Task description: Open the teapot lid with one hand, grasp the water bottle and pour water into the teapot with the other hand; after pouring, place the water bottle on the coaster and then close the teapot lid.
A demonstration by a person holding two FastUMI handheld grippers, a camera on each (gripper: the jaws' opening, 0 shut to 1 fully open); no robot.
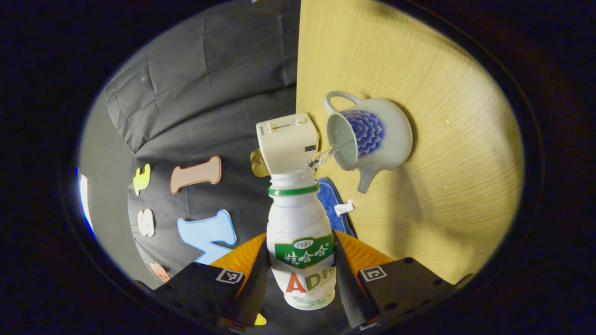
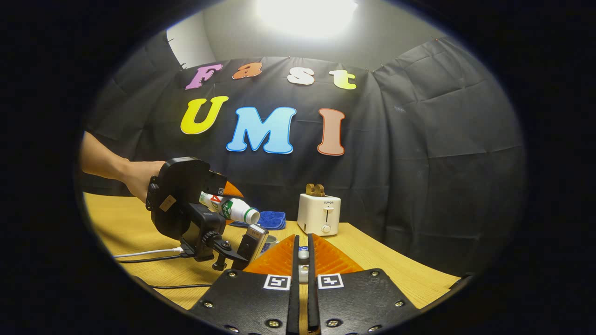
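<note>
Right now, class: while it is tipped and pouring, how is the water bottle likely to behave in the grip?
The water bottle looks like thin plastic, so it may dent under the left hand-held gripper. It probably lightens as water streams into the teapot. Its smooth, rounded body might slip or twist.

Left tongs (image 1: 301, 274) clamped on the water bottle (image 1: 302, 242), rolled sideways, bare forearm (image 2: 104, 165) entering from 9 o'clock, right tongs (image 2: 302, 260) nearly closed around a small lid knob (image 2: 303, 254).

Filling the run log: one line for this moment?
phase: pouring | left hand-held gripper: shut on bottle, tipped at teapot | right hand-held gripper: holds lid
</note>
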